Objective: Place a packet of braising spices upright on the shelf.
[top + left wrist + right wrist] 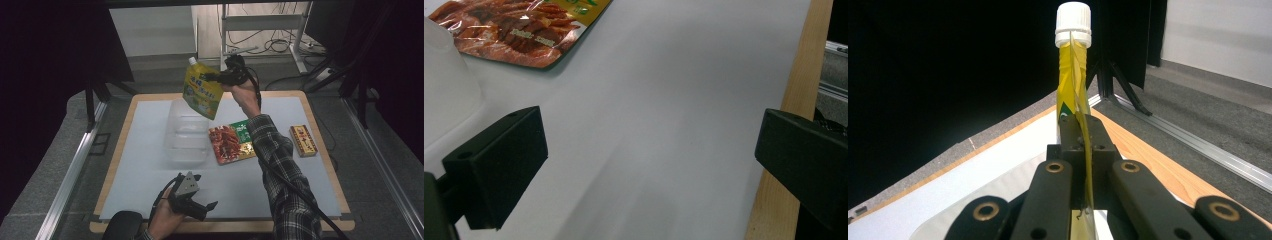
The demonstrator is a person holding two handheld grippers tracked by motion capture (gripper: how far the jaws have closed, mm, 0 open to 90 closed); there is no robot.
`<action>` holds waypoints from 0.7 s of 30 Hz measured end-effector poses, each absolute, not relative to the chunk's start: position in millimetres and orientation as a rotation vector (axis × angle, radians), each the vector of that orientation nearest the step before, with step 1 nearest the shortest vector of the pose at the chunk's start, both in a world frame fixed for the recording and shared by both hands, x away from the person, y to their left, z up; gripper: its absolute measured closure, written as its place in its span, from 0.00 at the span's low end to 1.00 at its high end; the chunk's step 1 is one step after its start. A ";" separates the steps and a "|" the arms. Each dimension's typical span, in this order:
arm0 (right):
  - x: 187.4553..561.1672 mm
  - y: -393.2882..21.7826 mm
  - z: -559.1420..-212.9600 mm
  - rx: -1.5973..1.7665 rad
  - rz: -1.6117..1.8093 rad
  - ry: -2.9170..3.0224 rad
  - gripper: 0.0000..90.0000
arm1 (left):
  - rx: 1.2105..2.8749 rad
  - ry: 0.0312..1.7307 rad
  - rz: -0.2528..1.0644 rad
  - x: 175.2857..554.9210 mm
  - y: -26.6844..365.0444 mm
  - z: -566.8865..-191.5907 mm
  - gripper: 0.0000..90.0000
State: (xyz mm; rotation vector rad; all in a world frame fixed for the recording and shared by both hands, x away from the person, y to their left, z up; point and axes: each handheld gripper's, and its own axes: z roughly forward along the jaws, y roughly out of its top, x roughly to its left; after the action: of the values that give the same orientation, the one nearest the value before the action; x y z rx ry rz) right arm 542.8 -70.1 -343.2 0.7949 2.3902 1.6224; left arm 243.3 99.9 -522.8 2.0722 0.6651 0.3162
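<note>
A yellow-green spouted pouch (202, 93) with a white cap hangs in the air above a clear plastic bin (186, 132). My right gripper (214, 77) is shut on the pouch's upper edge. Seen edge-on in the right gripper view, the pouch (1074, 90) stands upright between the closed jaws, white cap on top, and my right gripper (1082, 131) pinches its seam. My left gripper (209, 205) rests low near the table's front edge, open and holding nothing. In the left gripper view my left gripper (651, 150) has its jaws wide apart over bare white mat.
A red snack packet (233, 142) lies right of the bin, also seen as the packet (519, 30) in the left gripper view. A small red-and-gold box (303, 140) sits near the right side. The white mat (140, 165) covers a wooden table (320, 125).
</note>
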 end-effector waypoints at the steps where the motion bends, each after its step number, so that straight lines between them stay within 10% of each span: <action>1: 543.8 -67.6 -344.0 0.795 1.621 2.393 0.99 | 2.071 0.666 0.316 243.3 100.0 -522.8 0.00; 21: 556.8 -39.6 -375.1 0.802 1.584 2.446 0.99 | 2.076 0.661 0.307 243.6 100.1 -522.9 0.00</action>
State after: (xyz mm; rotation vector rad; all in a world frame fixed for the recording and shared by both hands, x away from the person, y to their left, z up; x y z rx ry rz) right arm 556.8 -39.6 -375.1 0.8021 2.4462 1.5842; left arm 243.6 100.1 -522.9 2.0762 0.6611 0.3066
